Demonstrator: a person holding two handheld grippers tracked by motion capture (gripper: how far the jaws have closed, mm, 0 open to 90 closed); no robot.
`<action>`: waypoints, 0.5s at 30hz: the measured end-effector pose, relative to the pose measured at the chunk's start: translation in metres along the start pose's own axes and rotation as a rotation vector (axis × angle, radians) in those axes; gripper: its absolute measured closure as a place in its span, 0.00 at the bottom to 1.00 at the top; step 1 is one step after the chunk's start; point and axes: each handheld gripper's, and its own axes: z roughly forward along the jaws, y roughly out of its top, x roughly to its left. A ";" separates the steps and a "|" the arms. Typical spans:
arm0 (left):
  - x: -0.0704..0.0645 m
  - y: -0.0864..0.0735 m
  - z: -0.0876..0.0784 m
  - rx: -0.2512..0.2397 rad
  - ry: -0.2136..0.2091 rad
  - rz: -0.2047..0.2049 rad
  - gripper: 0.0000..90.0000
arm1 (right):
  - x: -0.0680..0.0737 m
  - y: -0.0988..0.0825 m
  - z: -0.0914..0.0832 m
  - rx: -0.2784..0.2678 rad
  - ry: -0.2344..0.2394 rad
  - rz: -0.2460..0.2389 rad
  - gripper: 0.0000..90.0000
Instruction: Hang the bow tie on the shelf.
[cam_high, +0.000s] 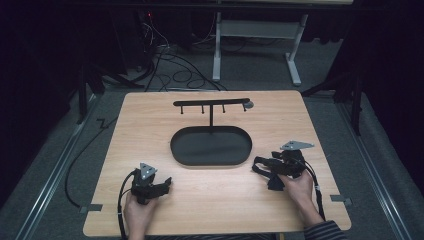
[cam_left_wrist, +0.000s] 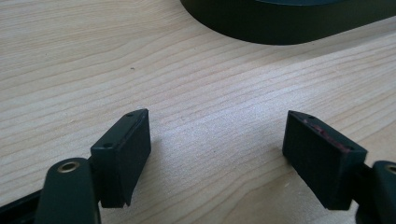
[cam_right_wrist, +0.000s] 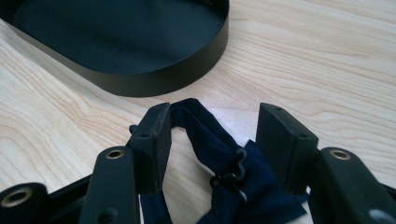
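table (cam_high: 150, 210): pale wood, fine wavy grain, smooth, soft satin sheen
oval tray (cam_right_wrist: 154, 79): looks like thin metal, matt black, smooth wall and floor
rack (cam_high: 212, 103) behind the tray near the far edge: slim black bar and post, metal by the looks, matt
strap (cam_right_wrist: 219, 154): dark navy woven cloth, soft and creased, small black clasp on it, glossy
left gripper (cam_left_wrist: 217, 156): matt black plastic, pad faces slightly rough
right gripper (cam_right_wrist: 212, 140): same matt black plastic, brass-coloured rivets
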 end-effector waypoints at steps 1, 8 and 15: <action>0.000 0.000 0.000 0.000 0.000 0.000 0.27 | 0.000 0.001 0.002 0.003 0.002 -0.005 0.53; 0.000 0.000 0.000 0.002 0.000 0.001 0.27 | 0.001 0.004 0.016 0.032 0.002 -0.018 0.58; 0.000 0.000 0.000 0.001 0.001 0.001 0.26 | 0.001 0.002 0.024 0.069 0.005 -0.026 0.70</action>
